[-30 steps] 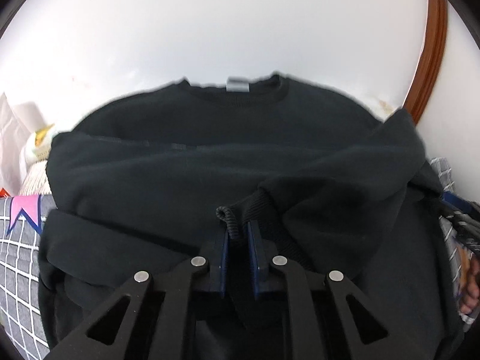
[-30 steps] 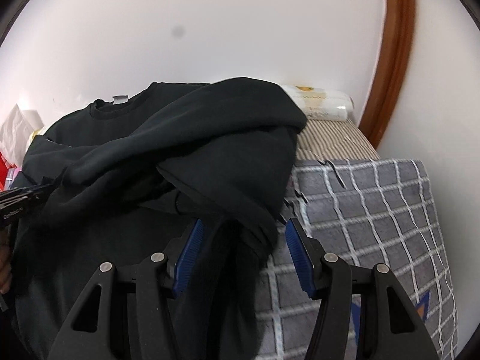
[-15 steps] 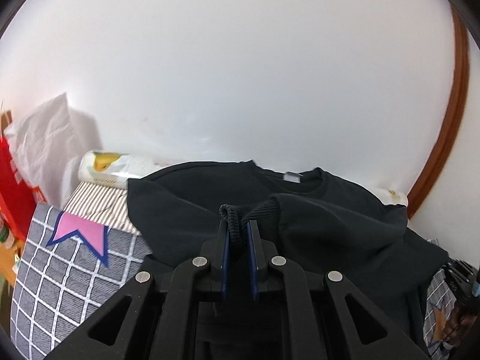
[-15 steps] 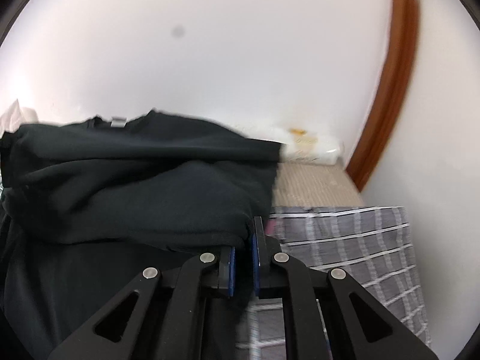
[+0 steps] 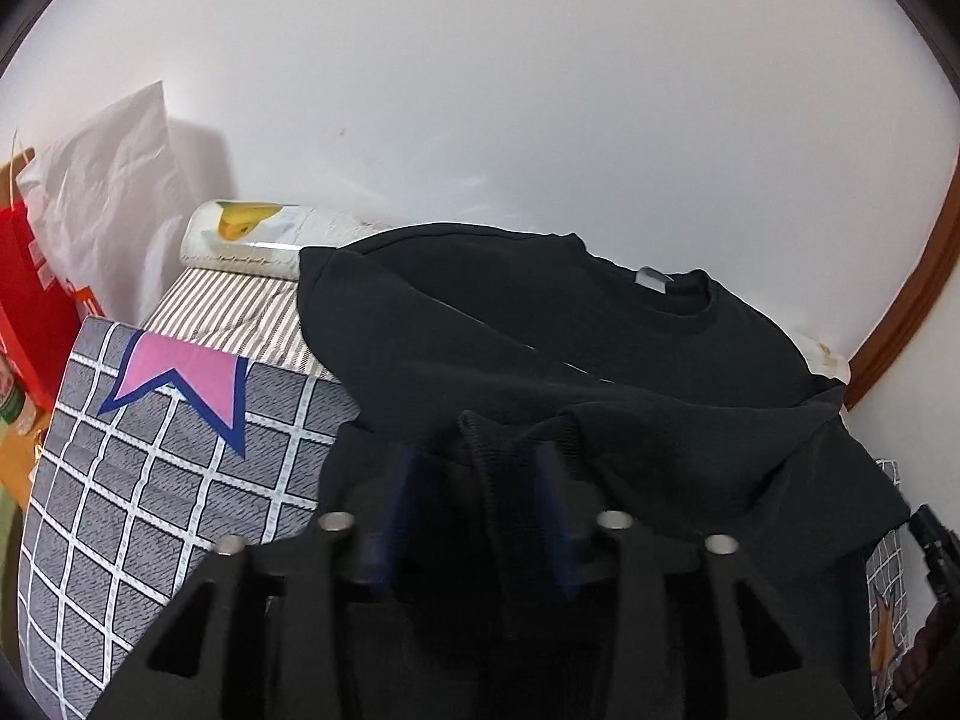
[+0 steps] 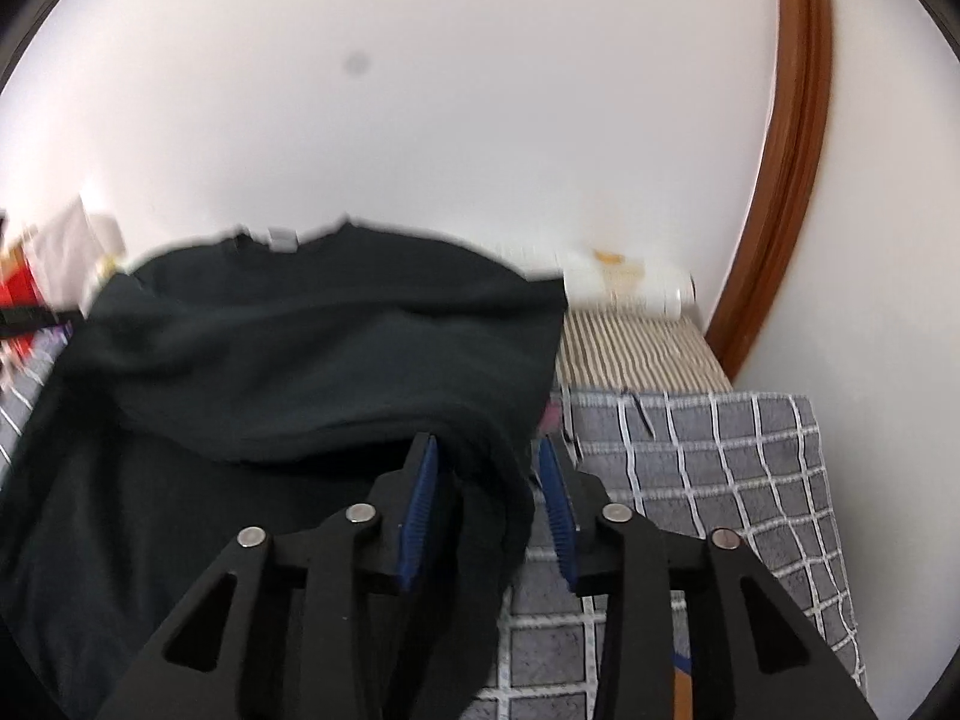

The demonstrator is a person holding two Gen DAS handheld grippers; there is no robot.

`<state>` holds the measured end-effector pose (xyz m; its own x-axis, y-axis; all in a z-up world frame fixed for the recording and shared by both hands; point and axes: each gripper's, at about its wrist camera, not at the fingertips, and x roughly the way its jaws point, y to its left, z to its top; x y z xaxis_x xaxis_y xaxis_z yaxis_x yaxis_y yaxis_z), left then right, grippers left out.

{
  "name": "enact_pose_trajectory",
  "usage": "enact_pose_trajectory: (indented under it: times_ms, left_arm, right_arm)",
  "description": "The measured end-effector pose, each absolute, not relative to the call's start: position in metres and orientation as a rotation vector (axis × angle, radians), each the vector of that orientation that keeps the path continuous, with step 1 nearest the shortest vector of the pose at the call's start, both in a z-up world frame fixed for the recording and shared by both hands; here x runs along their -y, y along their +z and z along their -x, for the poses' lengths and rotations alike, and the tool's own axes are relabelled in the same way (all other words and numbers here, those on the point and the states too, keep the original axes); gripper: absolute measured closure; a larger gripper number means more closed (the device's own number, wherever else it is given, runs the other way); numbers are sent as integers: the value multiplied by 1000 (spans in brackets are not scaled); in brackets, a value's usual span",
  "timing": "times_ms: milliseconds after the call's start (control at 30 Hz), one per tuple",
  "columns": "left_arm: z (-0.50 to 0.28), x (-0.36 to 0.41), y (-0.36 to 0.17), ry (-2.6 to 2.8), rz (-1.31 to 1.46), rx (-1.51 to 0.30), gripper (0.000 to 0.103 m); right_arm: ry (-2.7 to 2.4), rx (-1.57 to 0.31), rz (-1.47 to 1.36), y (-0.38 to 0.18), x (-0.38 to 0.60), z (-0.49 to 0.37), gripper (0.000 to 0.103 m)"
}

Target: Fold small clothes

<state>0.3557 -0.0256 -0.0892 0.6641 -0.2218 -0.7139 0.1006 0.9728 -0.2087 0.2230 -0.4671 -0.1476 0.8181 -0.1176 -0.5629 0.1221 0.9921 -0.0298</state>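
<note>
A black sweatshirt (image 5: 540,348) lies on a grey checked blanket (image 5: 150,480), collar and white neck label toward the wall. A ribbed cuff (image 5: 480,438) stands between the spread blue pads of my left gripper (image 5: 474,480), which is open. In the right wrist view the sweatshirt (image 6: 300,372) has its folded edge hanging between the blue pads of my right gripper (image 6: 489,480), also open, at the garment's right side.
A striped sheet (image 5: 228,306) and a white roll pillow (image 5: 246,234) lie by the wall. A red bag (image 5: 30,300) and white plastic bag (image 5: 102,180) stand at left. A brown door frame (image 6: 780,210) rises at right. The blanket (image 6: 720,468) continues right of the garment.
Both grippers were shut on the sweatshirt half a second ago; both have now opened and let the cloth go. The cuff and folded edge rest between the spread pads.
</note>
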Motion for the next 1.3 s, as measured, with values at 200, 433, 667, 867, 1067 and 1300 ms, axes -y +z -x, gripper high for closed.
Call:
enact_pose_trajectory:
  times_ms: [200, 433, 667, 867, 1067, 1300]
  left_arm:
    - [-357, 32, -96, -216, 152, -830, 39]
    - [-356, 66, -113, -180, -18, -821, 90]
    - [-353, 29, -93, -56, 26, -688, 97]
    - [-368, 3, -116, -50, 101, -810, 96]
    - [-367, 8, -114, -22, 62, -800, 94]
    - [-363, 7, -118, 18, 33, -816, 70]
  right_arm:
    - [-122, -573, -53, -138, 466, -236, 57]
    - [-157, -666, -65, -165, 452, -263, 57]
    - [-155, -667, -89, -170, 449, -277, 57]
    - [-191, -743, -59, -187, 442, -295, 54]
    - [-190, -741, -81, -187, 447, -293, 49]
    - [-210, -812, -100, -201, 452, -298, 40]
